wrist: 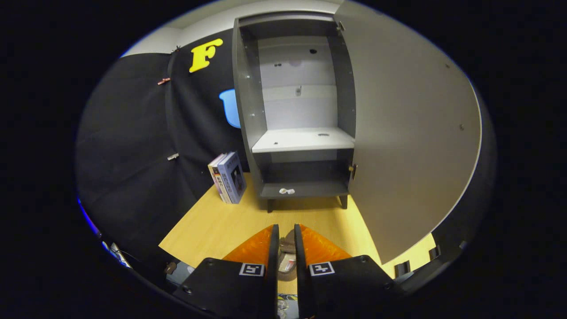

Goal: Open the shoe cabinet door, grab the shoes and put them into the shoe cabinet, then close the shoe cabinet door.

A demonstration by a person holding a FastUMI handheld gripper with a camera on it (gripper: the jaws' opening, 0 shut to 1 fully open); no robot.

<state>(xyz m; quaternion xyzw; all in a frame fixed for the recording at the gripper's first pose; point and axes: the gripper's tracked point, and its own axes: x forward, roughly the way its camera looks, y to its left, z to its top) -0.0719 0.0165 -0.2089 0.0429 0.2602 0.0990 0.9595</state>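
matt cabinet door (pixel 407 133), wood-look floor (pixel 221 221)

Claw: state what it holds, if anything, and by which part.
The claw is nearly shut on a dark brownish shoe pinched between its fingers, apparently by the upper rim at the opening; the exact part cannot be told. The open grey shoe cabinet stands beyond.

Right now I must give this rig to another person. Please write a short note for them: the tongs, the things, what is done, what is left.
Tongs: nearly closed on a dark shoe held between the fingers; the grip looks firm, though contact is partly hidden.
Cabinet: straight ahead beyond the fingers, on the wooden floor.
Door: swung wide open to the side.
White shelf: bare; a small pale item lies on the bottom board.
Done: door opened, shoe picked up.
Left: put the shoe inside, close the door.
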